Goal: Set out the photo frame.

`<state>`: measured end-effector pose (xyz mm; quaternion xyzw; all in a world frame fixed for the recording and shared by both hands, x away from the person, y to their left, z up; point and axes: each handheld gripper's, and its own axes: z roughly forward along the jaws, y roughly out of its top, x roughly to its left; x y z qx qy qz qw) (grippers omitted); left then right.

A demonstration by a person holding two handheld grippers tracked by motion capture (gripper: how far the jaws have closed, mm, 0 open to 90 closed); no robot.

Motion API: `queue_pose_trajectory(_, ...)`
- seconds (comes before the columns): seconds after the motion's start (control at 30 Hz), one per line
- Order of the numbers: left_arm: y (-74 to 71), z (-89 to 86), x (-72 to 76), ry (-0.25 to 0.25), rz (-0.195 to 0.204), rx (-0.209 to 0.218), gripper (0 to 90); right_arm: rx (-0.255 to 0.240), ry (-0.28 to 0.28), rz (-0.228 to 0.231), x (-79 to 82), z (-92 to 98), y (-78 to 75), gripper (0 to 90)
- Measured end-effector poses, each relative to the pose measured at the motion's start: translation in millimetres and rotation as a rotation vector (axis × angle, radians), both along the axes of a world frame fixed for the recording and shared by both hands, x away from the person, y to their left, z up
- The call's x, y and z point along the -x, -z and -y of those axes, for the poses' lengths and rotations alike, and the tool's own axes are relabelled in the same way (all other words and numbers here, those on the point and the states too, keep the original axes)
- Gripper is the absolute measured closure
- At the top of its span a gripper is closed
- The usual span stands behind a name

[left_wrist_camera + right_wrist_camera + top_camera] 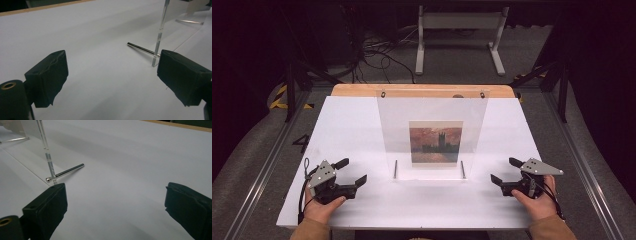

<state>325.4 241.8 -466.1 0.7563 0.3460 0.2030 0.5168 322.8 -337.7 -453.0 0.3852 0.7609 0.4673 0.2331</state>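
A clear acrylic frame (432,130) stands upright in the middle of the white table (347,125), resting on two thin metal rods (395,169). It holds a small picture (435,143) of a dark building against a reddish sky. My left gripper (353,171) rests near the table's front left, open, with nothing between its jaws. My right gripper (506,170) rests at the front right, open and holding nothing. In the left gripper view the frame's edge (160,32) and one rod (142,48) lie ahead to the right. In the right gripper view the frame's other edge (47,152) and a rod (66,172) lie ahead to the left.
A wooden strip (422,90) runs along the table's far edge. Beyond it on the floor stand a white metal stand (459,35) and loose black cables (377,55). Metal rails (582,160) flank the table on both sides.
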Motion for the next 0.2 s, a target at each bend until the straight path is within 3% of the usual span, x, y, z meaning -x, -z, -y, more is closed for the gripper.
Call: queue_pose_trajectory(0.2, -3.3, -0.6, 0.0, -0.008, -0.003, 0.004, 11.1, -0.014, -0.002, 0.000, 1.1, -0.1, -1.4, 6.1)
